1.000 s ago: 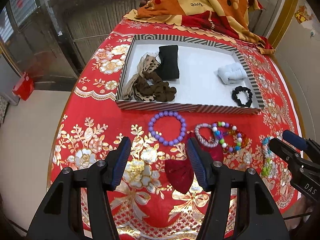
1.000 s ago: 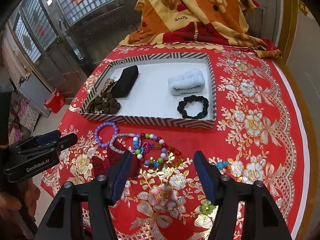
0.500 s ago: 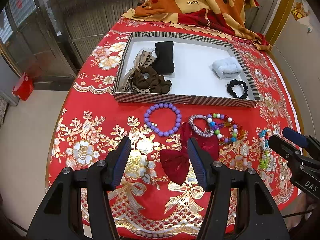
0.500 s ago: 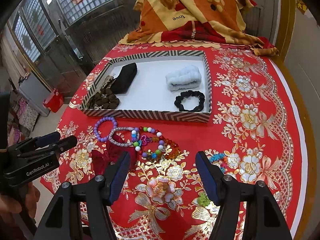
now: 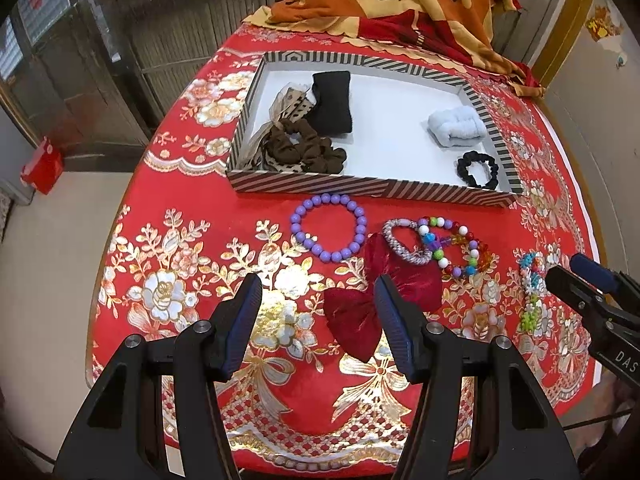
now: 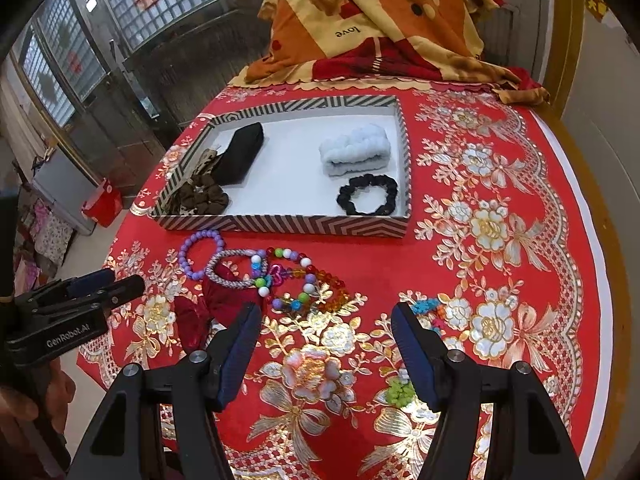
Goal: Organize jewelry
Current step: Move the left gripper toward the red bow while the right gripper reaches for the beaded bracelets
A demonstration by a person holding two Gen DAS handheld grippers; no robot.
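Observation:
My left gripper hangs open above the red cloth, and a dark red velvet bow lies partly between its fingers, untouched. Beyond the bow lie a purple bead bracelet, a silver-lilac bracelet and a multicolour bead bracelet. A turquoise and green bead string lies to the right. My right gripper is open and holds nothing; the bead string lies just by its right finger. The striped tray holds a black pouch, a brown scrunchie, a pale blue band and a black scrunchie.
A folded orange and red blanket lies at the table's far end. The round table's edge curves close on the right. A red box sits on the floor to the left. A hand grips the left tool.
Both views have drawn back slightly, so the tray sits a little higher in frame and more of the red bow shows. Both grippers' jaws stand as wide as before.

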